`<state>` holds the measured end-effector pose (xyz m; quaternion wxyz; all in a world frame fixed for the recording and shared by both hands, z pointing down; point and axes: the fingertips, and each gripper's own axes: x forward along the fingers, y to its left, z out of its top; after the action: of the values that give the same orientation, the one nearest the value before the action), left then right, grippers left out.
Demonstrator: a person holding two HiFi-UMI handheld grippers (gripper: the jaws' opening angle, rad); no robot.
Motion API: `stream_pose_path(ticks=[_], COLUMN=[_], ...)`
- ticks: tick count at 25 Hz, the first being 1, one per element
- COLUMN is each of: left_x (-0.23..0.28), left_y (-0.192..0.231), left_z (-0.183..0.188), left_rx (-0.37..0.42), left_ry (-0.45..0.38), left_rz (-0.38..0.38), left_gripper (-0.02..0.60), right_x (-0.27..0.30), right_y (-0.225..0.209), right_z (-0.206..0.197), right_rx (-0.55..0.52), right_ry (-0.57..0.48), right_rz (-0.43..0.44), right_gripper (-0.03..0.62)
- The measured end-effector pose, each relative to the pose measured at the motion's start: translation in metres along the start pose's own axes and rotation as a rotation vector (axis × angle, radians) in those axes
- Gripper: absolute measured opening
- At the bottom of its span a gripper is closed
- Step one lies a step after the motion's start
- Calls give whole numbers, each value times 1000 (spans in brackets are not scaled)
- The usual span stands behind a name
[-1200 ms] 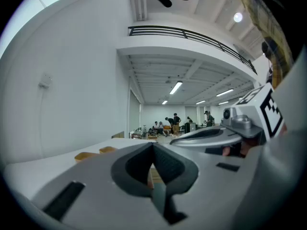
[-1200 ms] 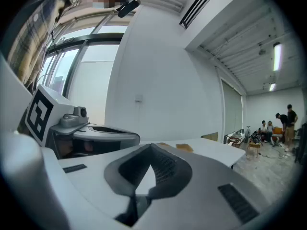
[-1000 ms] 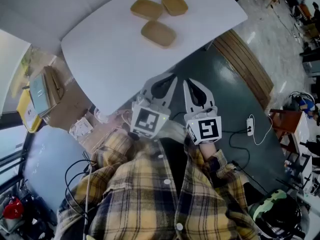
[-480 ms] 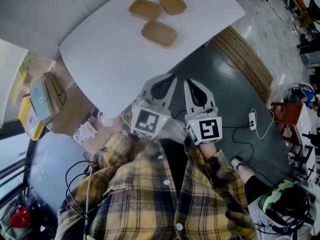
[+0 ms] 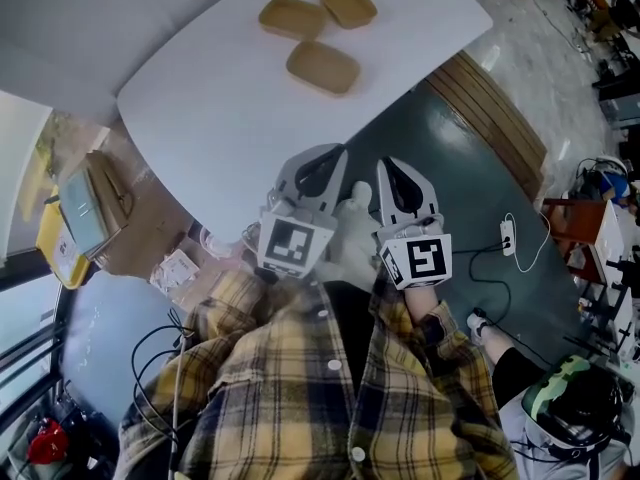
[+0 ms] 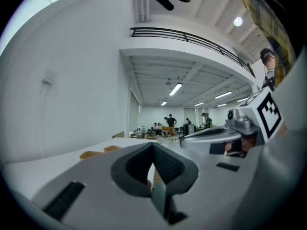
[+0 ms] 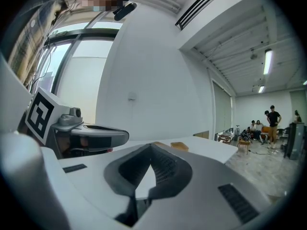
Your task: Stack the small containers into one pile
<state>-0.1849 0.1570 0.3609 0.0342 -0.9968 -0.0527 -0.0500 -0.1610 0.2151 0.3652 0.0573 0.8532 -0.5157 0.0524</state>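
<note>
Three shallow tan containers lie apart at the far end of the white table (image 5: 220, 118): one at the back left (image 5: 295, 16), one at the back right (image 5: 348, 4), one nearer (image 5: 322, 67). Both grippers hang close to the person's plaid shirt, short of the table's near edge. My left gripper (image 5: 337, 153) is shut and holds nothing; its closed tips (image 6: 153, 143) point toward two containers (image 6: 91, 154). Beside it, my right gripper (image 5: 385, 162) is also shut and holds nothing, its tips (image 7: 151, 145) toward a container (image 7: 179, 146).
A dark green floor mat (image 5: 470, 198) and a wooden strip (image 5: 500, 128) lie right of the table, with cables and a white plug (image 5: 505, 236). A pale blue rounded seat (image 5: 95, 318) and a yellow box (image 5: 55, 213) sit at the left. People stand far off (image 7: 272, 121).
Both grippers have drifted slightly, the right one a little to the right. A pale rounded shape now shows between them. The containers have not moved.
</note>
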Motion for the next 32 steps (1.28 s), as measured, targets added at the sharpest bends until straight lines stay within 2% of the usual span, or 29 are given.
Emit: stream_pose_path(ticks=[4,9,14,21,24,28,32], left_x=[15,51,113,197,228,254,257], left_y=[5,14,25,37,38,40,47], left_z=[-2,-1,1,16,24,27,20], left_rx=[-4,-45,-7,-60,-44,-58,-53], left_ry=[5,13,27,15,16,30,71], left_rz=[29,107,182,335,390,481,562], left_gripper=[18,18,18,18,18,18,18], right_x=[11,38,73,113,126,141,154], right_y=[-16,-47,-100,-165,-196,-226,-236], right_z=[-4,-7,-2,8,14,13,11], right_rx=[5,16,7,-29,-40,-45,-38], right_ry=[-4,-9,-14,-20,-31,-26,-16], right_rz=[18,83,183,358,419,498,571], right_gripper=[15,15,15,15,15,15,15])
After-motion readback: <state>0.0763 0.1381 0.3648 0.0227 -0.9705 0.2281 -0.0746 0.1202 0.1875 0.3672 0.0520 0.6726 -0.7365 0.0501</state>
